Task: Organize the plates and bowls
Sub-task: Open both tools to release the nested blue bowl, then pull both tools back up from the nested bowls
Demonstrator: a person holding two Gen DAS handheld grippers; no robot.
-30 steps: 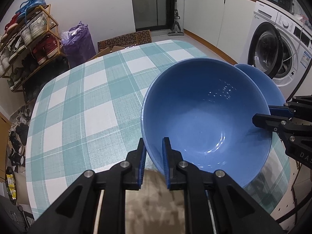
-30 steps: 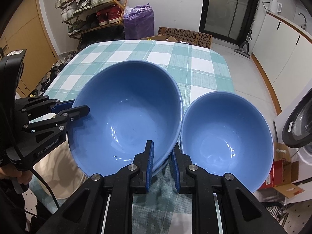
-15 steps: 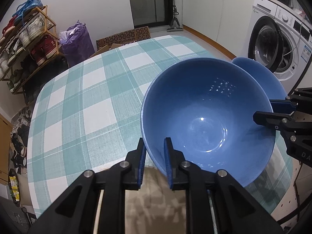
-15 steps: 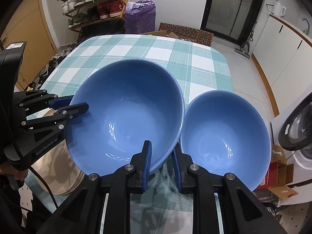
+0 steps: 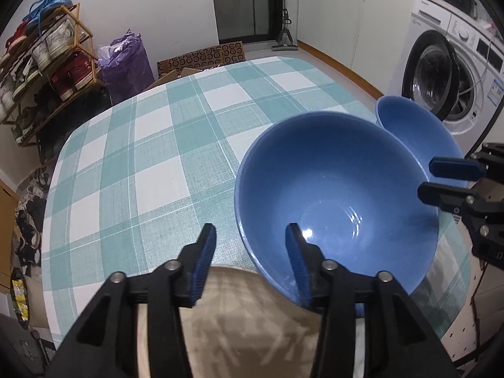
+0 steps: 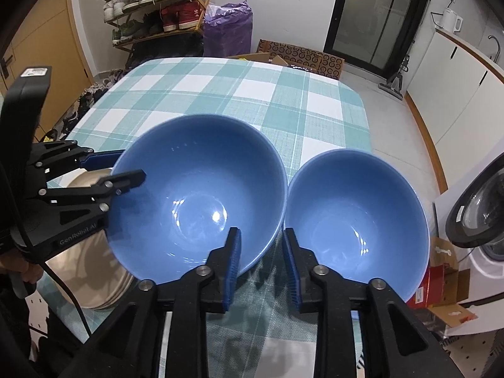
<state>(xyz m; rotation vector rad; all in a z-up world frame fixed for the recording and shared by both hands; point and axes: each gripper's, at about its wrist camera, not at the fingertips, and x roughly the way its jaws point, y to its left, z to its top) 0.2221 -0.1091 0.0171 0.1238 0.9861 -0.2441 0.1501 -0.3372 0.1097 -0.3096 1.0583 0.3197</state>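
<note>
Teal-and-white checked cloth is covering the counter (image 6: pixel 220 88), with a shoe rack (image 6: pixel 157 3) and a purple bag (image 6: pixel 228 28) standing against the wall behind it. At the 6 o'clock edge of the left wrist view, the left hand-held gripper (image 5: pixel 250 261) is standing parted, its jaws having just been opening; the near rim of the large blue bowl (image 5: pixel 334 195) is sitting between its fingers, no longer pinched. A beige plate (image 5: pixel 239 321) is lying under that bowl's near side. In the right wrist view, the right hand-held gripper (image 6: pixel 261 267) is also standing narrowly parted, jaws just been opening, straddling the large bowl's (image 6: pixel 198 201) rim at 6 o'clock without pressing it. Just beside it, at about 3 o'clock, the smaller blue bowl (image 6: pixel 356 223) is resting on the cloth, rims nearly touching. A washing machine (image 5: pixel 450 72) is showing at 2 o'clock.
</note>
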